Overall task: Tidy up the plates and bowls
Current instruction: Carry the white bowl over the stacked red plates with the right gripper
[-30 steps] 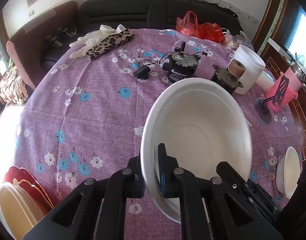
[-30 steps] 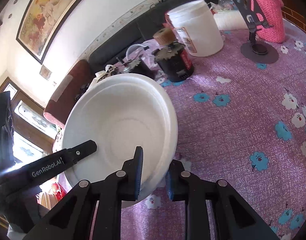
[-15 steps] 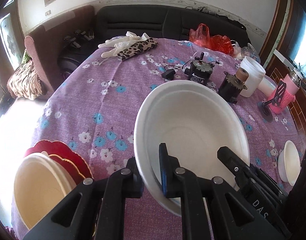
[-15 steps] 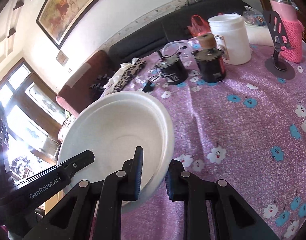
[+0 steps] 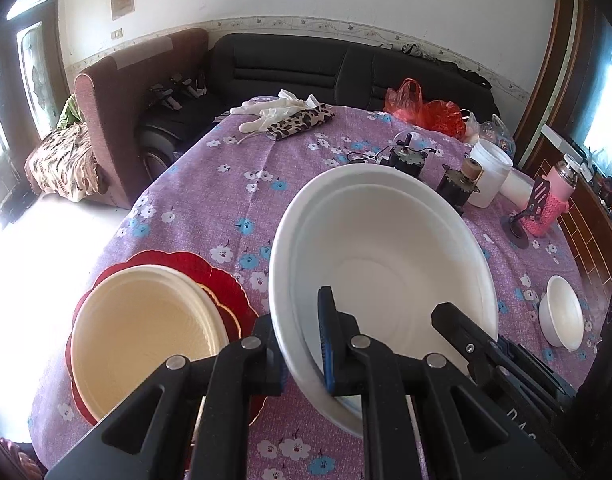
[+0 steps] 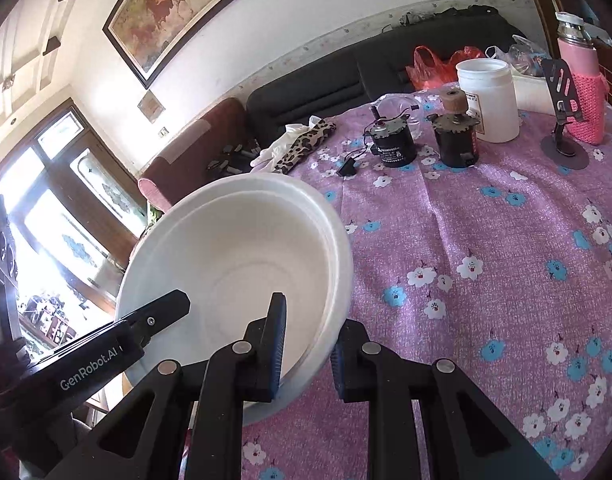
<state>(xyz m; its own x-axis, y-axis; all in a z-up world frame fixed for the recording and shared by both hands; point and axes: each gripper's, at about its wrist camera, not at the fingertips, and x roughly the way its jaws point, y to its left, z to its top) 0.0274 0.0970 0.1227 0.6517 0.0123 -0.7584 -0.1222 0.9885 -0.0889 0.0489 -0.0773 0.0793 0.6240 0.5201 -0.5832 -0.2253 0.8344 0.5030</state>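
The left gripper (image 5: 302, 344) is clamped on the near left rim of the white bowl (image 5: 385, 264), one finger inside and one outside. The right gripper (image 6: 306, 350) pinches the same bowl's opposite rim likewise, and each gripper's finger shows in the other's view.

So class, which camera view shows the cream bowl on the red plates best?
The left wrist view: the cream bowl sits fully visible atop the red plates. The right wrist view does not show it.
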